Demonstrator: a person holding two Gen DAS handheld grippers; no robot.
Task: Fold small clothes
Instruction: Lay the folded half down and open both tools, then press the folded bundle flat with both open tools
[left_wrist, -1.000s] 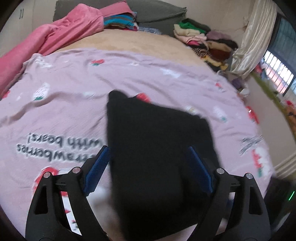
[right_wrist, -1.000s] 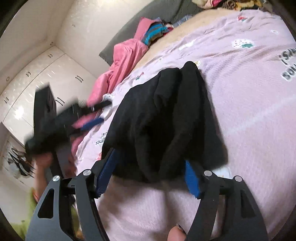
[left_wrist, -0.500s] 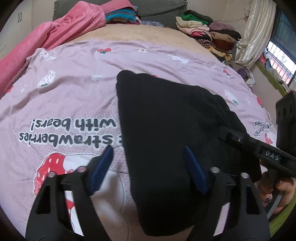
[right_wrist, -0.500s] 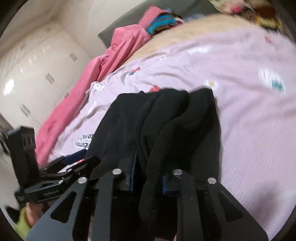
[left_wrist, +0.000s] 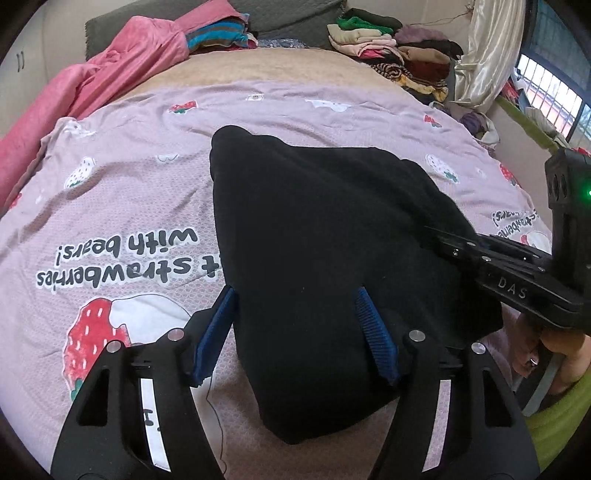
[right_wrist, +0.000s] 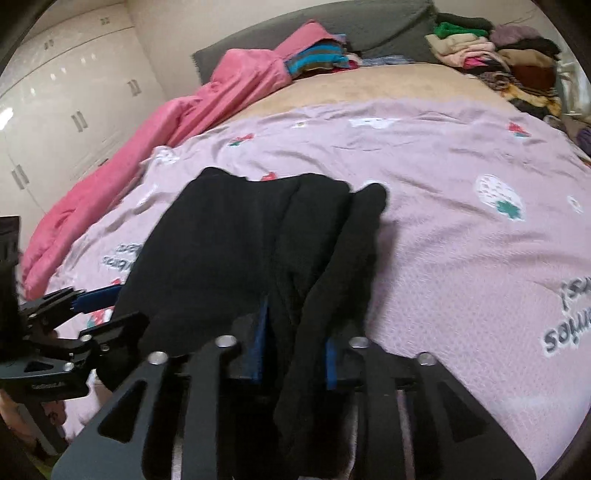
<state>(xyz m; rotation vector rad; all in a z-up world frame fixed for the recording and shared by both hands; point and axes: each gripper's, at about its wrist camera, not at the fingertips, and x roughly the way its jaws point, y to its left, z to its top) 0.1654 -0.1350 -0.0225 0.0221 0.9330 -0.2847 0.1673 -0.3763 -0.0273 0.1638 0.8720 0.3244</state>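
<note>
Right gripper (right_wrist: 293, 350) clamps the black garment's (left_wrist: 314, 240) edge; left gripper (left_wrist: 295, 325), spread wide, straddles it.

Bedsheet (left_wrist: 110, 206) reads "strawberries with bears!"; right gripper (left_wrist: 436, 236), seemingly "DAS".

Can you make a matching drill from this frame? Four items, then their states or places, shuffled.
Items:
1. black garment
2. left gripper
3. right gripper
4. pink blanket

States or places:
A. heaped along the bed's far left edge
B. shut on a fold of black cloth
C. open, pads either side of the cloth
D. spread on the strawberry bedsheet

Pairs: 1-D, 2-C, 3-B, 4-A
</note>
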